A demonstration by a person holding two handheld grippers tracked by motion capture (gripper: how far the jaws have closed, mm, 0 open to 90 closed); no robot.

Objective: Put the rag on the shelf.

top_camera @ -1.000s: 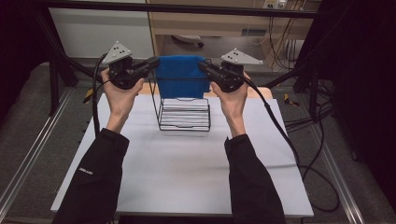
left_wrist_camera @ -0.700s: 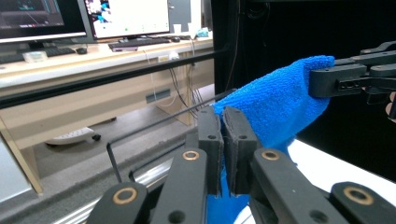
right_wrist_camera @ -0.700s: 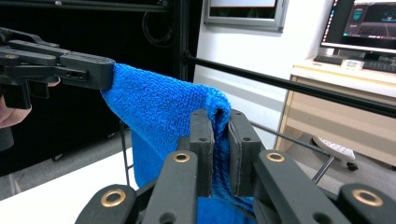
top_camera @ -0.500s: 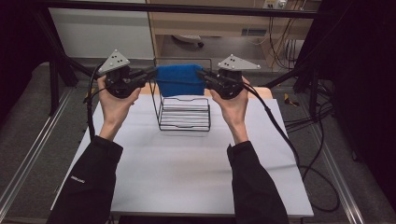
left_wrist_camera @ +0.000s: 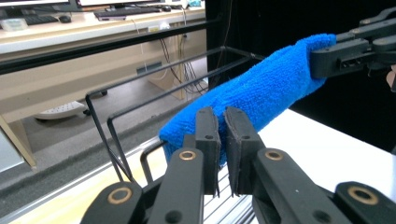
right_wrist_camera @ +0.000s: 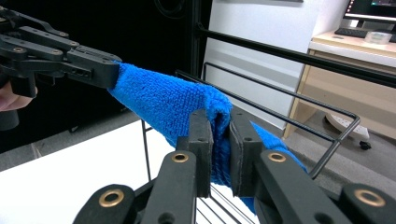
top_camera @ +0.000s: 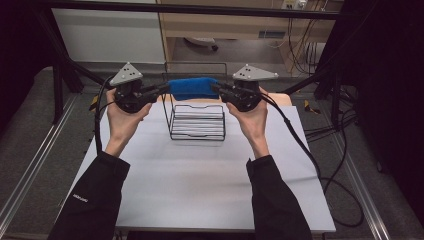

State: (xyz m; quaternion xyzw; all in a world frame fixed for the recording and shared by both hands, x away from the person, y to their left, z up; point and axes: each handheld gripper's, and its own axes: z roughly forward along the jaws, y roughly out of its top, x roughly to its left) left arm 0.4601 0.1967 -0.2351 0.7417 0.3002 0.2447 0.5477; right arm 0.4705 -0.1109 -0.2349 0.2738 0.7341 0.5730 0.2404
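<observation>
A blue towel (top_camera: 192,87) is stretched level between my two grippers, above the back of a black wire rack (top_camera: 197,122) on the white table (top_camera: 200,185). My left gripper (top_camera: 167,88) is shut on the towel's left end. In the left gripper view, its jaws (left_wrist_camera: 223,126) pinch the folded cloth (left_wrist_camera: 261,93), and the right gripper (left_wrist_camera: 327,56) grips the far end. My right gripper (top_camera: 216,87) is shut on the right end. In the right gripper view, its jaws (right_wrist_camera: 219,128) squeeze the towel (right_wrist_camera: 163,100), with the left gripper (right_wrist_camera: 100,70) beyond.
The rack's tall wire back loops (left_wrist_camera: 116,135) rise just behind and under the towel. Cables trail from both grippers, the right one (top_camera: 300,150) running across the table's right side. A dark frame bar (top_camera: 200,7) crosses overhead at the back.
Both grippers have shifted slightly down in the high view, still holding the towel. The towel, which earlier hung as a broad sheet, now shows as a narrow band above the rack.
</observation>
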